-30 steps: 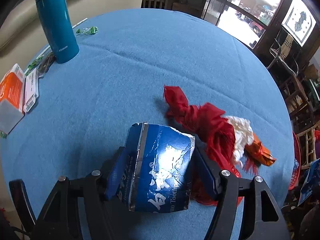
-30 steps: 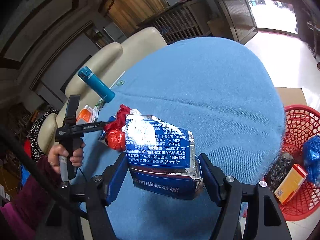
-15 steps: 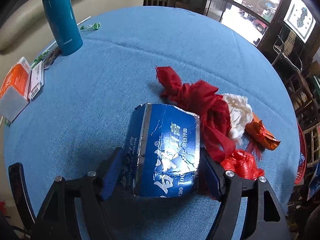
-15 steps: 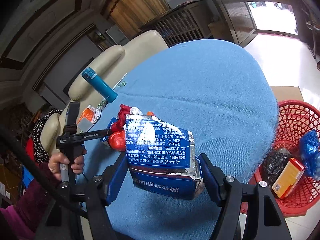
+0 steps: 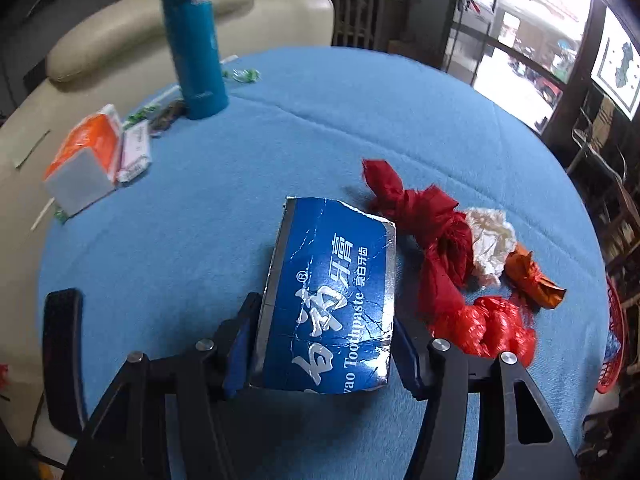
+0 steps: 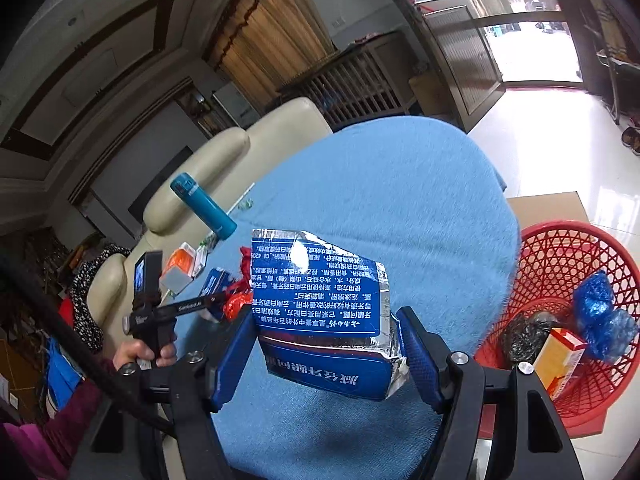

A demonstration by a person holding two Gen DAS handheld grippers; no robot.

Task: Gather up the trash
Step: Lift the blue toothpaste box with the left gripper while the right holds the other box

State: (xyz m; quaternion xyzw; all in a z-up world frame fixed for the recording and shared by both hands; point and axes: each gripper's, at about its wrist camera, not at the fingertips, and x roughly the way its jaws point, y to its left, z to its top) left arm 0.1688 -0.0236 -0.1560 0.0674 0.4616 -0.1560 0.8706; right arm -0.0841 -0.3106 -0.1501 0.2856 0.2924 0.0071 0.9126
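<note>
Blue cloth covers the round table under my left gripper, whose jaws are clamped on a torn blue toothpaste carton above the near edge. Just right of it lie red crumpled bags, a white paper wad and an orange wrapper. A teal flask stands upright at the far left, near an orange box.

From the right wrist, my right gripper is clamped on another torn carton piece, held above the table's edge. A red basket holding trash sits on the floor to the right.
</note>
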